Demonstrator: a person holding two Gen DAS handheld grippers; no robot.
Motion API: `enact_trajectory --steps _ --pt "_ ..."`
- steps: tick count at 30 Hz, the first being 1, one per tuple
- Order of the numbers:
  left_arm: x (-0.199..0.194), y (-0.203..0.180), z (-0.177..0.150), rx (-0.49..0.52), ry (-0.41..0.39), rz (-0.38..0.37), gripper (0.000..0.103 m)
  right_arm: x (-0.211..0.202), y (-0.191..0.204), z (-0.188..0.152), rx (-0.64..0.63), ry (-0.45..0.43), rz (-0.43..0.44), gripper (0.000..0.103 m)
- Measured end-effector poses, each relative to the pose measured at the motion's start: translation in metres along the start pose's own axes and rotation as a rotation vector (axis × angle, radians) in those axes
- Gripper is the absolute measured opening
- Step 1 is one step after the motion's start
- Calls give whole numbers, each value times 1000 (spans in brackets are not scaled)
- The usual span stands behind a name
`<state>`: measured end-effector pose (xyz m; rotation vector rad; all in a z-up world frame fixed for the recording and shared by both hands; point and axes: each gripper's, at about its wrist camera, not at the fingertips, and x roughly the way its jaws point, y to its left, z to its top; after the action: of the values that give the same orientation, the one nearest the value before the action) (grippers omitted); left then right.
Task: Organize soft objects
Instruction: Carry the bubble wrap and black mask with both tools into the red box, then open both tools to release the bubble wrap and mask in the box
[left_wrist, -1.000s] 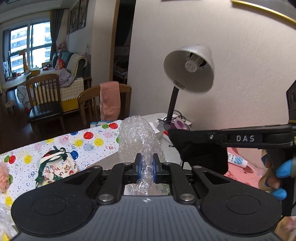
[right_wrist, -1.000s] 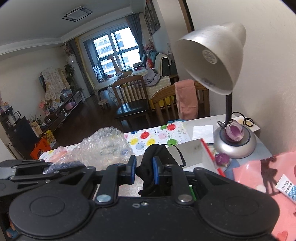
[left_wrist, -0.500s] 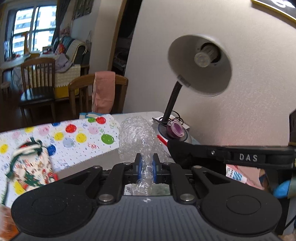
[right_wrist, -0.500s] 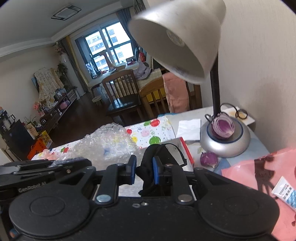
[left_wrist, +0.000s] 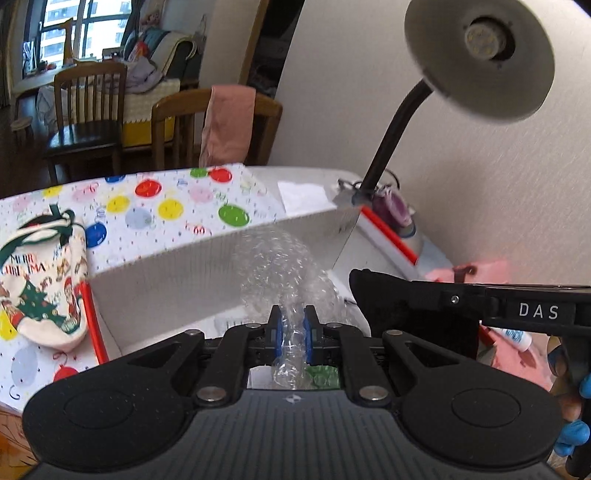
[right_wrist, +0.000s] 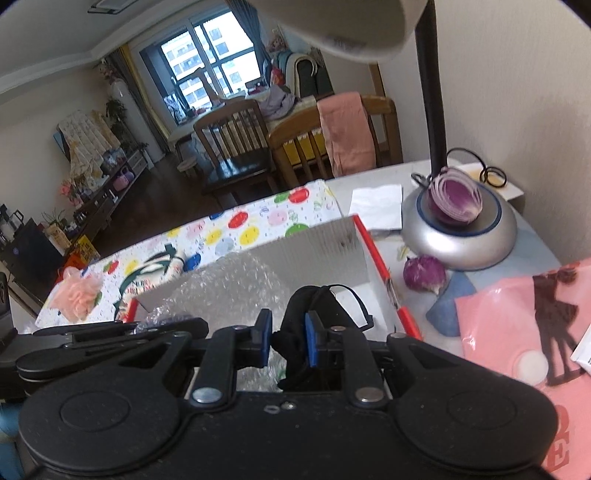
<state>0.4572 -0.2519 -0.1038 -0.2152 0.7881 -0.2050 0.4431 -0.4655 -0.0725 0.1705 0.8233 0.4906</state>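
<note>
Left gripper (left_wrist: 291, 334) — jaws clamped tight on a wad of clear bubble wrap (left_wrist: 286, 273), held over the open white box (left_wrist: 192, 266) with red edges. Right gripper (right_wrist: 288, 341) — jaws nearly closed, pinching a black fabric item (right_wrist: 314, 306) over the same box, beside the bubble wrap. A Christmas pouch (left_wrist: 40, 280) lies on the spotted cloth (left_wrist: 166, 206) left of the box.

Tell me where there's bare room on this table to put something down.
Free: the box floor beyond the bubble wrap, and the grey tabletop behind the napkin. Crowded: the wall side, with the lamp base, onions and pink bag.
</note>
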Motion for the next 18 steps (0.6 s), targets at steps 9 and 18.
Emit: enact_trajectory --steps 9,18 --pt "17 0 -9 7 109 52 11 18 -5 -13 -4 52 -9 21" --pt "13 -5 -16 53 139 90 13 24 1 -23 -16 85 0 29"
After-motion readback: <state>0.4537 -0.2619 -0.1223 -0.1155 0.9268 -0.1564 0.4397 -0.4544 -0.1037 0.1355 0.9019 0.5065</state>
